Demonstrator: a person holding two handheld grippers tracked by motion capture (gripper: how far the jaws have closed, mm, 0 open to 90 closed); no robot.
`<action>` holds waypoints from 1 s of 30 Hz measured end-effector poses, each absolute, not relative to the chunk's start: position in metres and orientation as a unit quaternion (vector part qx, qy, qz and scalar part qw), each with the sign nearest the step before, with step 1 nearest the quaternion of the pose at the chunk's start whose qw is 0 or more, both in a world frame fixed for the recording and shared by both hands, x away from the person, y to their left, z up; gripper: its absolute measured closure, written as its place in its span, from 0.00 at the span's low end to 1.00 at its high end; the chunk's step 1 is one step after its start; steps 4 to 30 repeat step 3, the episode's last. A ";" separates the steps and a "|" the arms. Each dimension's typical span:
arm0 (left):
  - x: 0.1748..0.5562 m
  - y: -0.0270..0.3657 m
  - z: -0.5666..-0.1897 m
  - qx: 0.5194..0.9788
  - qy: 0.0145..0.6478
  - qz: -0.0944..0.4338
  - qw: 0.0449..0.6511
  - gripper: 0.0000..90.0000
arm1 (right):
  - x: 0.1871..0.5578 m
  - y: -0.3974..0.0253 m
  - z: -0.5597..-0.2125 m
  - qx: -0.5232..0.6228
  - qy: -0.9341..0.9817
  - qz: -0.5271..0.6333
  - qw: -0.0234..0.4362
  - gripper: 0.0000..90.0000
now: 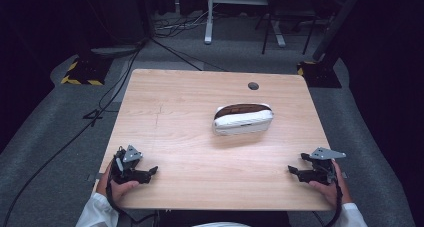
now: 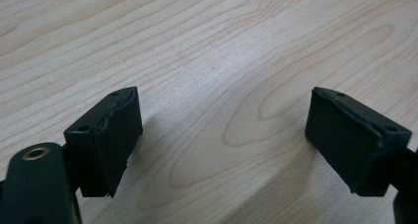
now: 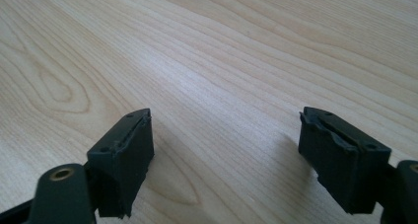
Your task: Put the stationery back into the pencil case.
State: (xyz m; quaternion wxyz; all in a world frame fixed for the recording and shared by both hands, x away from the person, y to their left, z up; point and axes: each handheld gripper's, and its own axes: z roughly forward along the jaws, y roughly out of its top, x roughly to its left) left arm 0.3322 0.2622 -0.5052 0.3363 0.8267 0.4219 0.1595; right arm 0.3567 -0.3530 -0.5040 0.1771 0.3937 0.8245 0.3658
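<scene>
A light wooden table (image 1: 190, 137) with visible grain stands on grey carpet (image 1: 55, 152). A round dark grommet hole (image 1: 253, 86) sits near the table's far edge, at about one o'clock from its centre. Black cables (image 1: 75, 132) trail across the carpet at nine to eleven o'clock. Yellow-and-black hazard-striped stand bases (image 1: 82, 73) sit at ten o'clock. White desk legs (image 1: 209, 17) rise at twelve o'clock.
</scene>
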 end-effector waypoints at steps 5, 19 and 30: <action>0.332 0.262 -0.505 0.827 0.422 0.160 0.336 0.16 | 0.357 -0.353 -0.504 0.394 0.825 0.366 0.177 0.24; 0.332 0.262 -0.505 0.827 0.422 0.160 0.336 0.16 | 0.357 -0.353 -0.504 0.394 0.825 0.366 0.177 0.24; 0.332 0.262 -0.505 0.827 0.422 0.160 0.336 0.16 | 0.357 -0.353 -0.504 0.394 0.825 0.366 0.177 0.24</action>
